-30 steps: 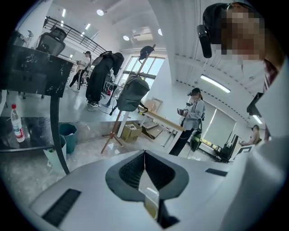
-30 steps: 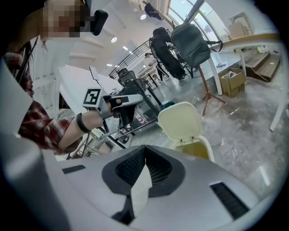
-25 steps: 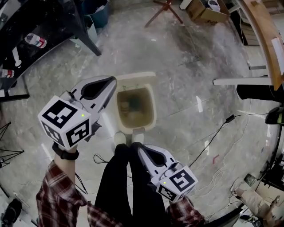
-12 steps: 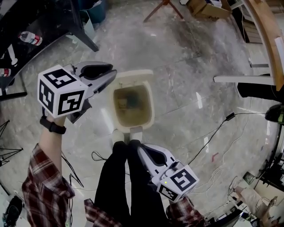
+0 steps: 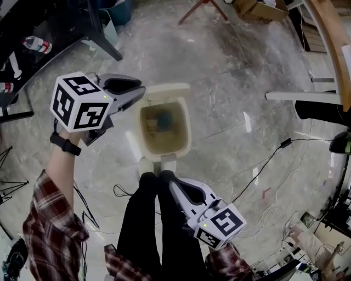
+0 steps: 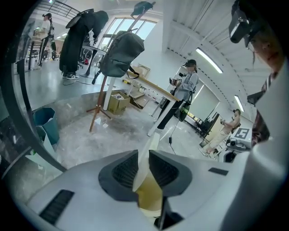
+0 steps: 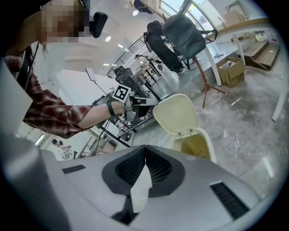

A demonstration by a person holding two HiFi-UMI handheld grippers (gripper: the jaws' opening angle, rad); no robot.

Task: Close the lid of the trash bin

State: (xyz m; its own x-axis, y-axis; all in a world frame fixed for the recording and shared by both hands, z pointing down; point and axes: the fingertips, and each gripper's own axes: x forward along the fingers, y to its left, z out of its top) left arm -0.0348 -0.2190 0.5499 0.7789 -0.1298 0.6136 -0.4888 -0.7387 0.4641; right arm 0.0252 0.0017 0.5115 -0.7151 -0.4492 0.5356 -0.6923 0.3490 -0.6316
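A cream trash bin [image 5: 188, 137] stands open on the marble floor, with some rubbish at its bottom. Its lid [image 5: 164, 90] stands upright at the far side. My left gripper [image 5: 140, 93] is at the lid's left edge. In the left gripper view the thin lid edge [image 6: 147, 155] runs between the two pads, and the left gripper [image 6: 143, 169] is shut on it. My right gripper [image 5: 170, 184] hangs low beside the person's legs, shut with nothing in it. The right gripper view shows the raised lid [image 7: 176, 113] over the bin [image 7: 198, 145], beyond the right gripper [image 7: 145, 151].
The person's shoes [image 5: 154, 167] stand at the bin's near side. A black table [image 5: 49, 33] with bottles is at the left, a blue bin [image 5: 118, 11] behind it. A cable [image 5: 269, 164] trails on the floor at the right. A wooden stand [image 5: 203, 8] and a cardboard box [image 5: 255, 11] are farther off.
My left gripper has risen from beside the bin and swung to the lid's left edge, its cube turning. The right gripper has not moved.
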